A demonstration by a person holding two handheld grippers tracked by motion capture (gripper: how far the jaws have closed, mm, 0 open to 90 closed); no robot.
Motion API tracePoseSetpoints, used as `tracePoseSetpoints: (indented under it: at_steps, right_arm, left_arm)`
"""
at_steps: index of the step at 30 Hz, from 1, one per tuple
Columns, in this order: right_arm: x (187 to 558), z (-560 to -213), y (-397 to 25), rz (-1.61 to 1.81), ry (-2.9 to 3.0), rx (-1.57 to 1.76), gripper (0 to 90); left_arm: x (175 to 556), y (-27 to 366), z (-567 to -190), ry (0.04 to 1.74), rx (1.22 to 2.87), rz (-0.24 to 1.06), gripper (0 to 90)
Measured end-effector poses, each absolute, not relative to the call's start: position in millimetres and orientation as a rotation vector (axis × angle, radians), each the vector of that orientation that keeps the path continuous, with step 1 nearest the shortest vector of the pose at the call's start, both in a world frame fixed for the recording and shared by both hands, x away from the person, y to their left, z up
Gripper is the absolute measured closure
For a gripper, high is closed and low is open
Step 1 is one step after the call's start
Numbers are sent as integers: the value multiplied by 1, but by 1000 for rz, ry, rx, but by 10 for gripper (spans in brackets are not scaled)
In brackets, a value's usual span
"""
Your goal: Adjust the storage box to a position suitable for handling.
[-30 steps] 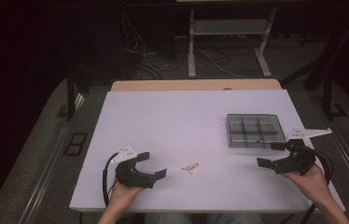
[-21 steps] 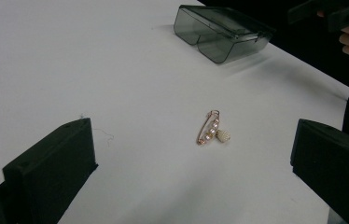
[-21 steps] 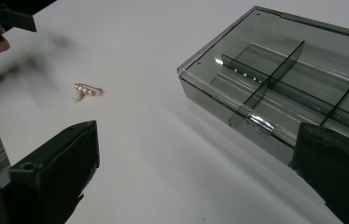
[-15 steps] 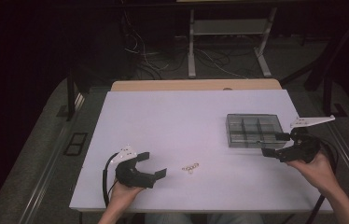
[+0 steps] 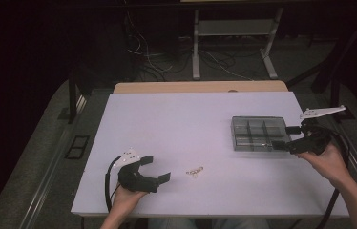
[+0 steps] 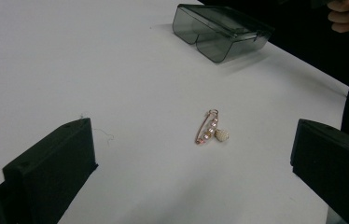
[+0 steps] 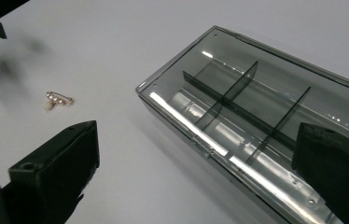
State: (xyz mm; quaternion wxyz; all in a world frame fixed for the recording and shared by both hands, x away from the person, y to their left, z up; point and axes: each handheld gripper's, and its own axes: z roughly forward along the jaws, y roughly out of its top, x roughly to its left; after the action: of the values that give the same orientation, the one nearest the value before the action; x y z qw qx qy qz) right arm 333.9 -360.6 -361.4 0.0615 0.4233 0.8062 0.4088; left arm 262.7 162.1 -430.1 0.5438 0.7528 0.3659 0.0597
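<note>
Right tool (image 5: pixel 284 137) has moved up to the smoky compartment box's (image 5: pixel 257 133) near-right edge; jaws wide, empty. Left tool (image 5: pixel 156 168) rests wide, empty, beside the pearl pin (image 6: pixel 209 129) on the counter (image 5: pixel 191 119). Judgement: steady box before lifting lid.
</note>
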Motion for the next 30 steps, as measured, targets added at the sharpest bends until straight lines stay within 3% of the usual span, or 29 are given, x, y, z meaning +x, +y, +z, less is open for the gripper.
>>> tracePoseSetpoints:
  at_steps: [18,20,26,27,30]
  right_arm:
    - [367,-367,-385,1202,2413,1346,9]
    - [372,-368,-392,1201,2415,1333,148]
    - [379,-372,-403,1181,2399,1360,307]
    - [381,-373,-406,1177,2403,1372,389]
    - [383,-374,-410,1167,2397,1379,473]
  left_arm:
    - [263,161,-431,868,1789,135,0]
    - [263,161,-431,867,1790,134,0]
    - [264,162,-431,868,1788,135,0]
    - [264,161,-431,868,1787,134,0]
    - [263,161,-431,865,1789,132,0]
